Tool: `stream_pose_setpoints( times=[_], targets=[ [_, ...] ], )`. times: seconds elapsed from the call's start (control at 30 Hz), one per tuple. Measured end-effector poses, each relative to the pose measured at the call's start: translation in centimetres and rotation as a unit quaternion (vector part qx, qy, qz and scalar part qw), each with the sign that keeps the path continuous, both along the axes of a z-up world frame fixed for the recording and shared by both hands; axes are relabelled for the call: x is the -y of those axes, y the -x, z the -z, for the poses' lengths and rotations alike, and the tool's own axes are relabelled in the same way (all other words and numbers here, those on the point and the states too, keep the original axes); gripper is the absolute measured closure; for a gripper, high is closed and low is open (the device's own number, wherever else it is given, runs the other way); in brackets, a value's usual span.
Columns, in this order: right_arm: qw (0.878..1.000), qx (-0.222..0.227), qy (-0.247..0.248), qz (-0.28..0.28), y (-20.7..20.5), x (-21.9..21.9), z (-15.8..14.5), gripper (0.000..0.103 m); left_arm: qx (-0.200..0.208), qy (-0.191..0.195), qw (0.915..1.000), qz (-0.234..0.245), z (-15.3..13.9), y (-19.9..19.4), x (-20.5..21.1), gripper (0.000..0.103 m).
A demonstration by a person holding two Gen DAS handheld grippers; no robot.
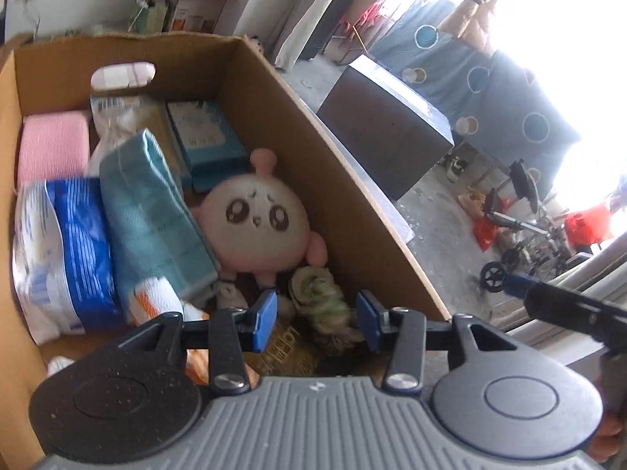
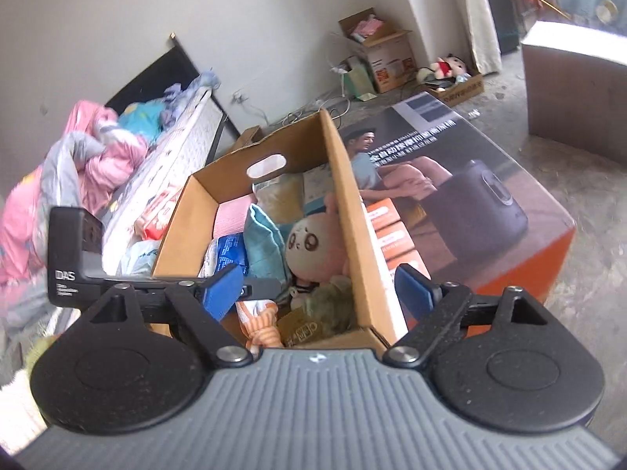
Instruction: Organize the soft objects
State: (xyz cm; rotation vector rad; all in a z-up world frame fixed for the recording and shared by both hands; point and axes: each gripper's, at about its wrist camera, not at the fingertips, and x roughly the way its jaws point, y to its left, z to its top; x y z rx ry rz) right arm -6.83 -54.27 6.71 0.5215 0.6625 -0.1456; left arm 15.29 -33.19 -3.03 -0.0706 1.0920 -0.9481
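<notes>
Daylight floods in from beyond and right of the left jaws, where the doorway [image 1: 568,39] burns out to pure white glare. Inside the box [image 1: 274,90] ahead of them the light is soft, with faint shadows. Both fisheye views bend and darken at the corners. Slight motion blur softens everything.

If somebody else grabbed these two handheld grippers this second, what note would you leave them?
Left gripper: open, holding nothing, above the greenish soft bundle at the near end of the cardboard box.
Right gripper: open, empty, fingers astride the box's side wall.
In the box: round pink plush, teal pack, blue-and-white pack, pink pad.
Left: I cannot tell what remains outside.
</notes>
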Motion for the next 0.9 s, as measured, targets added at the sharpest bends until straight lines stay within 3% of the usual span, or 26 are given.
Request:
stream_pose_setpoints(
  times=[0.27,0.37,0.47,0.6,0.77,0.9],
  targets=[
    [0.998,0.023,-0.053,0.039,2.9,0.3,3.5,0.018,0.071,-0.004,0.9966,-0.043,-3.9,1.9,-4.1,0.036],
    [0.996,0.048,-0.041,0.057,3.3,-1.0,3.6,0.015,0.106,-0.010,0.9925,-0.060,-5.8,3.4,-6.4,0.020],
    [0.993,0.075,-0.007,0.086,3.8,-3.1,3.5,0.003,0.145,-0.026,0.9848,-0.091,-7.4,5.2,-9.3,0.011],
    [0.989,0.085,0.047,0.112,3.9,-6.6,3.5,0.001,0.178,-0.057,0.9720,-0.142,-8.7,6.9,-13.8,0.000],
    [0.987,0.072,0.109,0.090,2.8,-11.0,3.0,0.001,0.183,-0.093,0.9522,-0.226,-9.0,8.7,-20.1,0.000],
    [0.973,0.079,0.198,0.089,2.3,-15.7,1.8,0.001,0.179,-0.140,0.9312,-0.285,-8.0,10.1,-23.9,0.000]
  ],
)
